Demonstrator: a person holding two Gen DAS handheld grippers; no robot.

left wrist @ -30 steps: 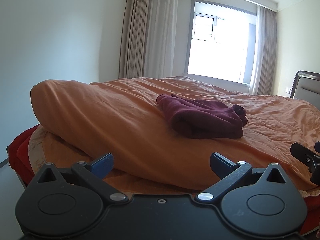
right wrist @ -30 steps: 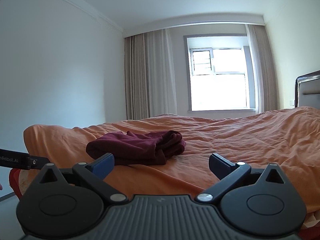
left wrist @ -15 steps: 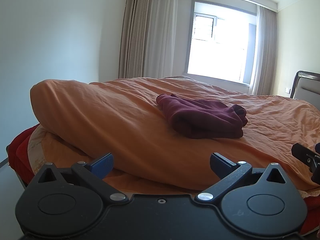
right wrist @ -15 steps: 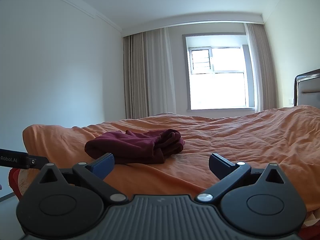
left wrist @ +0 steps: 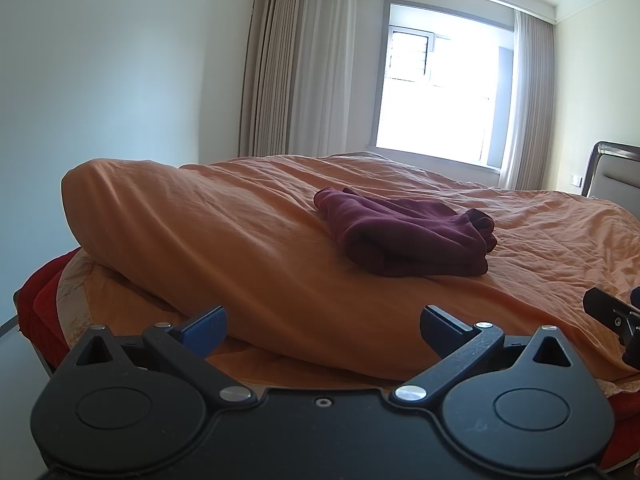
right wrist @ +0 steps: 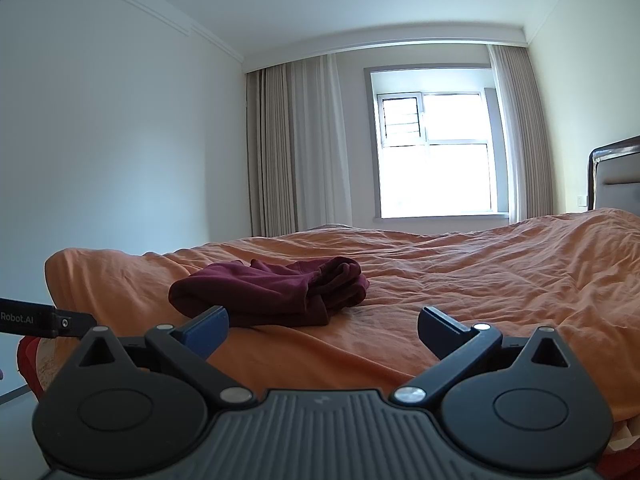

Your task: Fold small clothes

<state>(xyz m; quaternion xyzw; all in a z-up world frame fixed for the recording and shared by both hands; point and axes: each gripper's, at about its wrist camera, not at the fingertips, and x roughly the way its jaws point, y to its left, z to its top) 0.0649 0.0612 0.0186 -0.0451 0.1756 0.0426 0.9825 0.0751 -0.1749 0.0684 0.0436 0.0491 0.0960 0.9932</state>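
Maroon garment (left wrist: 404, 236) bunched in a rough fold on the orange duvet (left wrist: 240, 240), near the bed's foot edge, well short of the headboard (left wrist: 612, 172). Left gripper (left wrist: 322, 330) released, fingers spread wide, nothing between them, low at the foot edge, apart from the garment. Right gripper (right wrist: 322, 330) likewise spread and holding nothing, just short of the cloth. Bright window (right wrist: 436, 156) and drawn-back curtains (right wrist: 296, 148) beyond.

White lettering "Robot.AI" stands on the left hand-held gripper (right wrist: 44, 317), its start cut off.
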